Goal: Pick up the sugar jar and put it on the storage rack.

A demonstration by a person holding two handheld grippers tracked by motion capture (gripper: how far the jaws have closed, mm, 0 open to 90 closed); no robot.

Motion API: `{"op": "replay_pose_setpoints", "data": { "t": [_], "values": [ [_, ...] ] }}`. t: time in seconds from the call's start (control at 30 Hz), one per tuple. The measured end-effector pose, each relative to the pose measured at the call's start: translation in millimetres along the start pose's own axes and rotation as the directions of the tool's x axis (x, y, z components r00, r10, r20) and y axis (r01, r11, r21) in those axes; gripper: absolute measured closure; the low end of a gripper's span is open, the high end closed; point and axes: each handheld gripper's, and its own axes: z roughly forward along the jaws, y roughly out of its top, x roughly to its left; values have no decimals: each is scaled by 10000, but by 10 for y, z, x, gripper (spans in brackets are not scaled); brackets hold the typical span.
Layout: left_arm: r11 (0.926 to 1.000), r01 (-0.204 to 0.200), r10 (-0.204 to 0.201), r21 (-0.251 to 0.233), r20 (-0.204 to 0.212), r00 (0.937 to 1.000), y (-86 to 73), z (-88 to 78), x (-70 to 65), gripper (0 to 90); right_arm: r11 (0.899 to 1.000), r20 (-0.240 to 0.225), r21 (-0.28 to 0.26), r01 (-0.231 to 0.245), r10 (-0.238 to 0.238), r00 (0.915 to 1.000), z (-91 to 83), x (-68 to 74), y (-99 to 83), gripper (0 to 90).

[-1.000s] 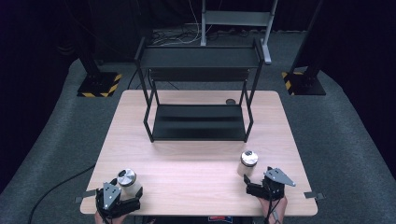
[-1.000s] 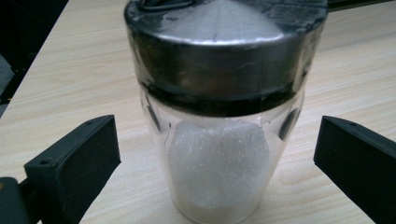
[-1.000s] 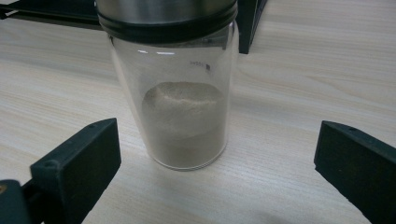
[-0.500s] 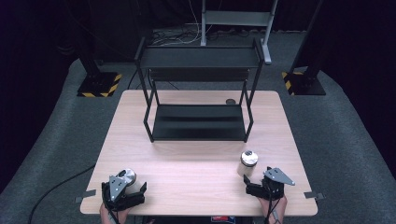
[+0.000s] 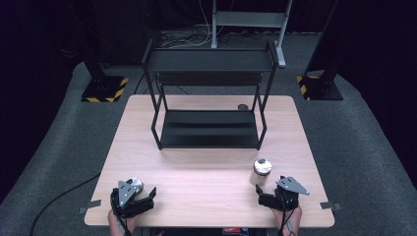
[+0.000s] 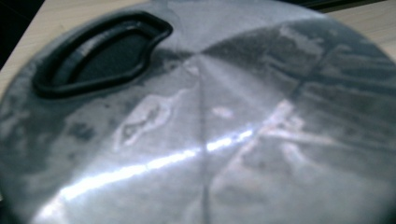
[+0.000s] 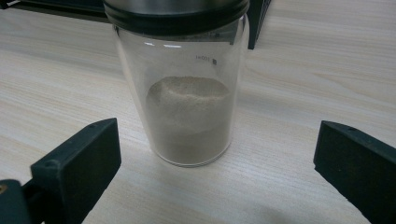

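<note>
Right gripper view: glass jar (image 7: 189, 93) just beyond open right tool (image 7: 212, 175).

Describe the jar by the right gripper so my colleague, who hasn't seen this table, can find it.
On the wooden table, in front of the black shelf rack, stands a clear glass jar, upright before the right gripper. It is partly filled with beige powder and capped by a dark-rimmed lid.

The worktop (image 5: 206, 172) is pale wood grain, and the shelf rack (image 5: 209, 129) on it is black. Near the rack, a clear glass jar (image 7: 187, 100) holds beige powder under a black-rimmed lid; the other jar's lid (image 6: 210, 130) is brushed silver with a black opening.
</note>
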Motion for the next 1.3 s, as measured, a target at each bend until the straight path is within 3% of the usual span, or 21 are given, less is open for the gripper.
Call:
{"op": "replay_pose_setpoints", "data": {
  "t": [0.17, 0.67, 1.3],
  "values": [
    [9993, 313, -312, -221, 19, 9995, -42, -30, 64, 298, 10000, -24, -19, -16, 16, 10000, -3, -6, -3, 6],
    [9995, 173, -169, -258, 133, 9998, -17, -36, 59, 303, 10000, -55, -27, -73, 73, 10000, -3, -17, -5, 8],
    [9977, -247, 284, -634, 586, 9979, 213, -71, 118, 303, 9999, -158, 59, -112, 113, 9998, 6, -38, 11, 7]
  ]
}}
